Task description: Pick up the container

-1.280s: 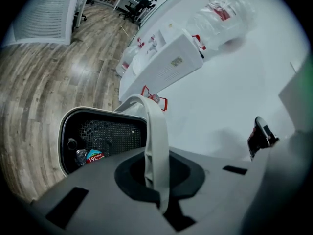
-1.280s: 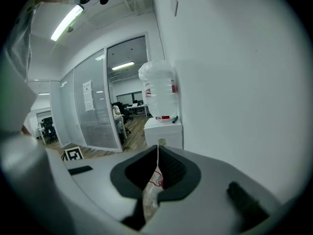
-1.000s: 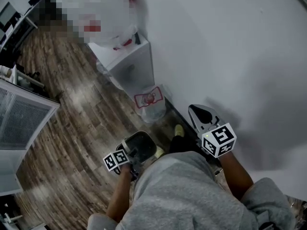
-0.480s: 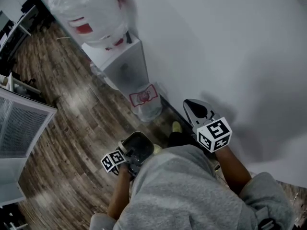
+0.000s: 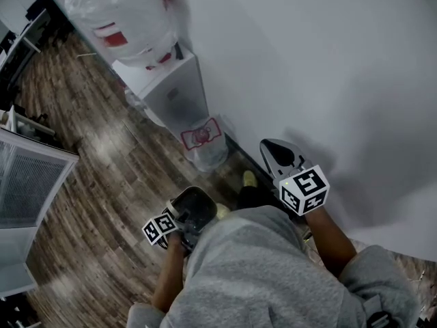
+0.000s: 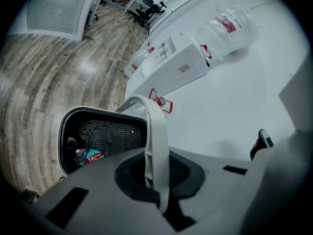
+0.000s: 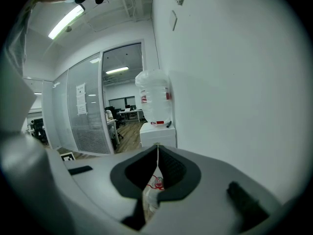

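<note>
My left claw [image 6: 157, 177] is closed tight on the white handle [image 6: 155, 131] of the container [image 6: 115, 131]. The container hangs from it and seems clear of the floor [image 5: 102, 162], near the wall. I judge the pick-up is done. My right claw [image 7: 156, 173] is closed and holds nothing.

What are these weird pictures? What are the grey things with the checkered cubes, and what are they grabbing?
A person wears a camera on the head, looking down: that is the head view. Each hand holds a grabbing tool with two jaws and its own camera, which gives the two gripper views. The cubes belong to the tools. The left gripper is shut on the pale handle of the container, a bin with dark mesh and rubbish inside. The right gripper is shut and holds nothing. On the wooden floor stands a water dispenser with a big bottle on top and another bottle beside it.
</note>
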A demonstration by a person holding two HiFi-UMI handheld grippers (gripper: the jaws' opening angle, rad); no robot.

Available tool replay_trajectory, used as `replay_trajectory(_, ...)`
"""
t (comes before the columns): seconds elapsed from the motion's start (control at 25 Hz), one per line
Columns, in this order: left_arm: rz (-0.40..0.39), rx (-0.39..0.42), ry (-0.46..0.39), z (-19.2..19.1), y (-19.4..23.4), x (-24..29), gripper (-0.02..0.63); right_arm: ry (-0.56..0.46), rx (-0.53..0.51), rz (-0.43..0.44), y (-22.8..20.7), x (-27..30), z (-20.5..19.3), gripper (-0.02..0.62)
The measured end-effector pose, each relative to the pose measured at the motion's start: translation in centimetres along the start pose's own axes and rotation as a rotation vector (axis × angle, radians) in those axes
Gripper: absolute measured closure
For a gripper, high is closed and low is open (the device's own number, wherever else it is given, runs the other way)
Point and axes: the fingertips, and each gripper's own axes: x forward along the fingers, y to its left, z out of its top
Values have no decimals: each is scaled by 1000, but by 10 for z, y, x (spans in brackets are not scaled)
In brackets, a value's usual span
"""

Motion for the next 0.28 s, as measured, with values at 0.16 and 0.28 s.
replay_trajectory(0.16, -3, -4, 7, -1, 0, 2, 591, 2, 1, -6, -1, -1, -2, 569)
replay_trajectory(0.28, -2, -6, 18, -6, 0, 3, 591, 4, 0, -9, -1, -3, -3, 569)
